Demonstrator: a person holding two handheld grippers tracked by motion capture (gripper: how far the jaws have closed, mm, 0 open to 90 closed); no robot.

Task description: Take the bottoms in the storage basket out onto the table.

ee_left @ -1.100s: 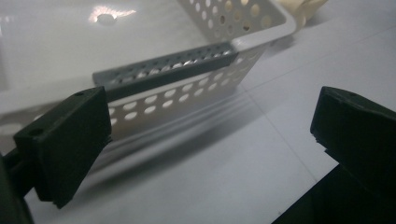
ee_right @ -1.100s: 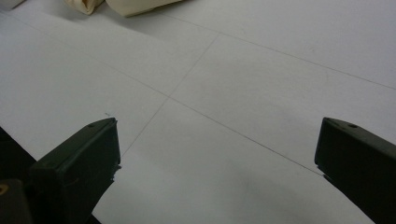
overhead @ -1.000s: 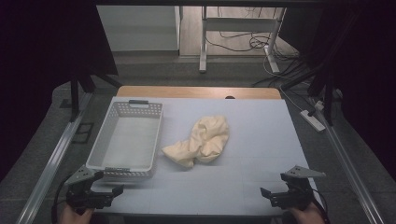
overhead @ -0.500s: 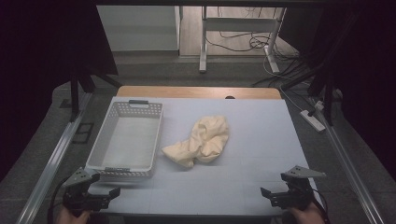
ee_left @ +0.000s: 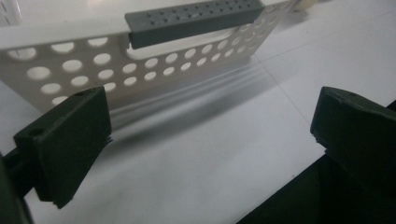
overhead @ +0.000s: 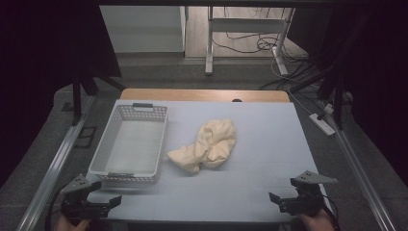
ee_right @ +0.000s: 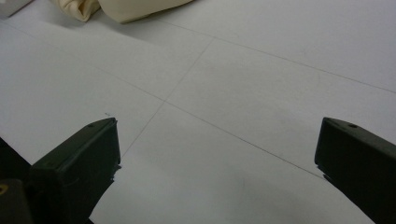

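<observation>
At near left, left tongs (overhead: 103, 204) have drifted leftward, released, beside white perforated plastic basket (overhead: 130, 144); right tongs (overhead: 281, 202) released near right; crumpled cream cloth (overhead: 207, 147) mid-surface, ungrasped.

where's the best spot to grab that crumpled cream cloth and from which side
Probably the cream cloth is best taken at its raised, bunched upper lobe, coming down from above with open jaws. That part stands highest and has thick folds to pinch; the low tail toward the basket lies flat on the table. The right gripper has the open path.
</observation>
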